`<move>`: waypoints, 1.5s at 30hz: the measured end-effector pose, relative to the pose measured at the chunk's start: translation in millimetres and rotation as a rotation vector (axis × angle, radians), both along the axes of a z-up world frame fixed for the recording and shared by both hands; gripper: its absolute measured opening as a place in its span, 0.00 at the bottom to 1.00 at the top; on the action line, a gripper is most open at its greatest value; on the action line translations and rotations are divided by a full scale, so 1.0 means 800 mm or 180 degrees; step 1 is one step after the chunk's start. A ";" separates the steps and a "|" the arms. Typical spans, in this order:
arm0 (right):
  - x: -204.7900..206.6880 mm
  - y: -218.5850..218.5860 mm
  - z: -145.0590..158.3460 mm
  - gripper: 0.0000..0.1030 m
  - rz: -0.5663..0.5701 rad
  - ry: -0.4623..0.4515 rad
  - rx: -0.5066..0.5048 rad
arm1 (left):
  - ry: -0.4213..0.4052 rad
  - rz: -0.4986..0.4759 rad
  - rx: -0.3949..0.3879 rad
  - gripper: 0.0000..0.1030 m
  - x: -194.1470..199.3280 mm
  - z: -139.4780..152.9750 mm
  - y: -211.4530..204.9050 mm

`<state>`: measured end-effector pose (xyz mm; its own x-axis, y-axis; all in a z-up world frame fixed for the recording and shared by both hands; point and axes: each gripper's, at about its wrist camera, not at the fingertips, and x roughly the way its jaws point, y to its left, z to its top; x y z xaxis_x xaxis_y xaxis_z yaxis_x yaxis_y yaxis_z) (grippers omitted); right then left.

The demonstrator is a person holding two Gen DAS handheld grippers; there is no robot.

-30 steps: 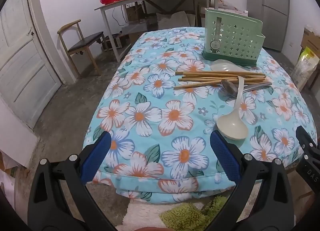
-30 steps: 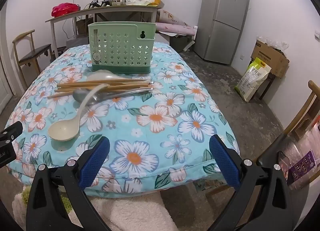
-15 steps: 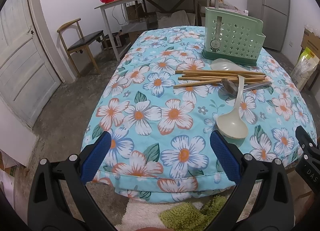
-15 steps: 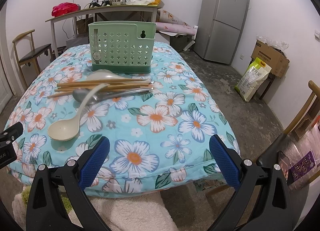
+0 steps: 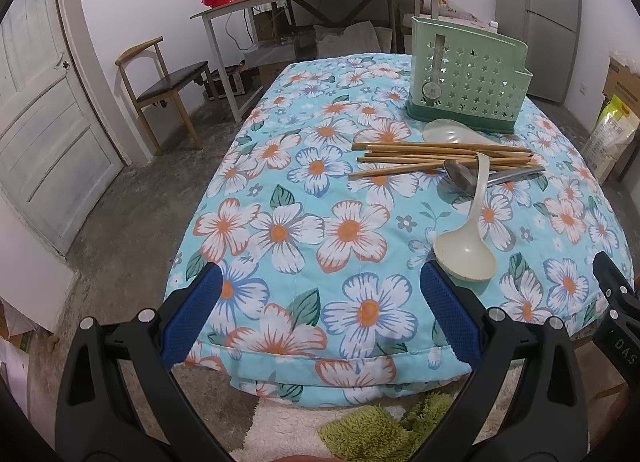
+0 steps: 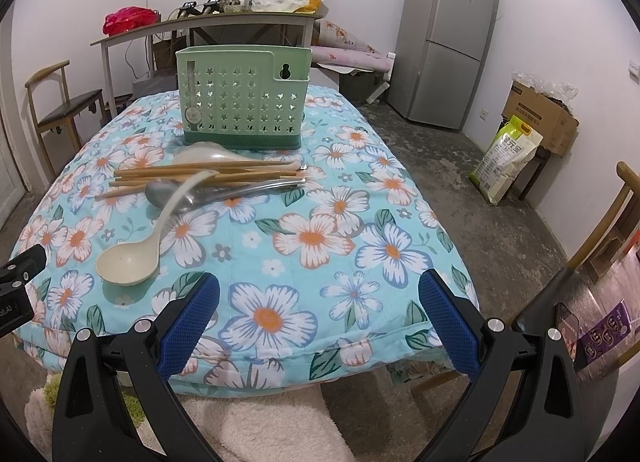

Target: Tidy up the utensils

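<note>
Both your left gripper (image 5: 320,312) and right gripper (image 6: 320,314) had jaws wide apart, low in frame, so the ladle (image 5: 466,258) could fit.

Wooden chopsticks (image 5: 440,160), glossy metal spoon (image 5: 460,178), perforated plastic basket (image 5: 468,82).

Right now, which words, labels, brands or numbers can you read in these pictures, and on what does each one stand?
"DAS": white letters on the black body of the right gripper, at the left wrist view's edge; the rest is cut off.
Round sticker on the green utensil holder: too small to read.
Print on the yellow-green sack, the cardboard box, the fridge's stickers and the purple package: blurred, not readable.
</note>
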<state>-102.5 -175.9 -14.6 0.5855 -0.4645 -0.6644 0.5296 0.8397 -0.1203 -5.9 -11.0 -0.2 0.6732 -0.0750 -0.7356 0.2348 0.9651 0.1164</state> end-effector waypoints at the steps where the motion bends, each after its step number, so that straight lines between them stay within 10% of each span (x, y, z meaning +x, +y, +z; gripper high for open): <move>1: 0.002 -0.001 -0.001 0.94 -0.0002 0.0000 -0.0002 | 0.0006 0.0003 0.0000 0.93 0.000 0.000 0.000; 33: 0.003 -0.001 0.003 0.94 -0.0004 -0.0022 -0.0005 | 0.0013 0.0016 -0.0005 0.93 0.006 -0.001 0.003; 45: 0.009 0.000 0.000 0.94 -0.0010 -0.0020 -0.0024 | 0.0182 -0.0433 -0.0455 0.93 0.033 -0.006 0.005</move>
<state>-95.0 -175.9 -14.9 0.5882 -0.4711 -0.6573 0.5329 0.8372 -0.1232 20.7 -6.8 -5.1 0.6072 -0.2689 -0.7477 0.3664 0.9297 -0.0369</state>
